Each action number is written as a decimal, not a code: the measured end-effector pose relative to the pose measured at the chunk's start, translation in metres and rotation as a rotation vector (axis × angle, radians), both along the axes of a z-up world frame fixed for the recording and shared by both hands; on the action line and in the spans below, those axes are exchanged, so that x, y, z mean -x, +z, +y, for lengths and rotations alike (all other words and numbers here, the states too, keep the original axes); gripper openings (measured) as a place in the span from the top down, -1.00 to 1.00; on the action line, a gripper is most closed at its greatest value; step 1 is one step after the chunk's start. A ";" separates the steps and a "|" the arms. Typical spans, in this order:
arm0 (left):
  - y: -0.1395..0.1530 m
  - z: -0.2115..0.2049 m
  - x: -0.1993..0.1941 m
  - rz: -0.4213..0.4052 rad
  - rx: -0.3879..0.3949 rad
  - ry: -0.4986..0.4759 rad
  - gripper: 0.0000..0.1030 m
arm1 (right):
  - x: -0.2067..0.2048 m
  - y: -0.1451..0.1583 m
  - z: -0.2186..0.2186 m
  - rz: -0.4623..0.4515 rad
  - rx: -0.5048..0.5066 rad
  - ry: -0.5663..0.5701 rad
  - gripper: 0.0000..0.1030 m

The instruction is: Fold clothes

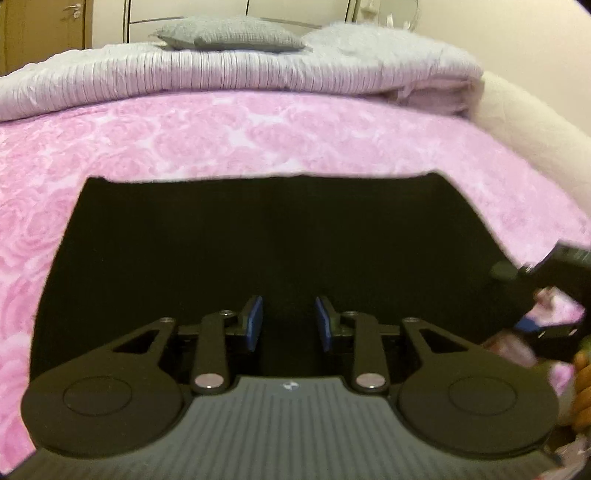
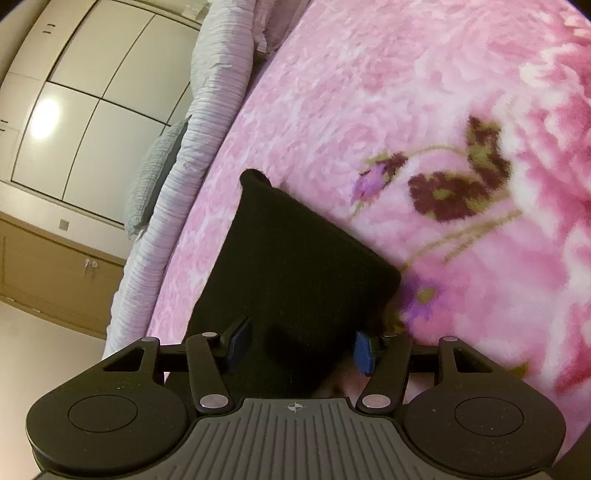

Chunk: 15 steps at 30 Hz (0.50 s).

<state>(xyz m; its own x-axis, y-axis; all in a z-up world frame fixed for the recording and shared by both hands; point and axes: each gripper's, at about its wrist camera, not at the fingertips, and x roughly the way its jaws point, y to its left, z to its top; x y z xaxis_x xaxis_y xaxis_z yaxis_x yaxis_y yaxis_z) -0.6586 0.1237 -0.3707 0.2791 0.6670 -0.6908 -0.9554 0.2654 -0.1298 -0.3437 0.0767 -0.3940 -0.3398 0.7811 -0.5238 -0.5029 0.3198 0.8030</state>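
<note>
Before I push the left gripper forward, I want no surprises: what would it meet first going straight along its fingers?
Most likely the black garment spread on the pink blanket. The left gripper tilts down over it with jaws apart and nothing between them. Depth is unclear, but no other object lies in that line.

Bed [image 1: 524, 122], cream upholstered edge along one side. Covered by a pink blanket [image 1: 229, 140] with a tonal rose pattern; in the right wrist view one part carries a printed flower spray with dark maroon leaves. Lying directly on the blanket: one black garment [image 1: 258, 236], flat, straight-edged, folded into a broad panel. At the far end: a pale lilac ribbed quilt [image 1: 155, 81], folded into a long roll, with a grey textured cushion [image 1: 229, 35] resting on it.
</note>
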 end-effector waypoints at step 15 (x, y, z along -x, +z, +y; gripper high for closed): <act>0.019 -0.034 0.100 -0.232 0.126 0.254 0.50 | 0.097 0.073 0.020 -0.822 -0.241 0.320 0.72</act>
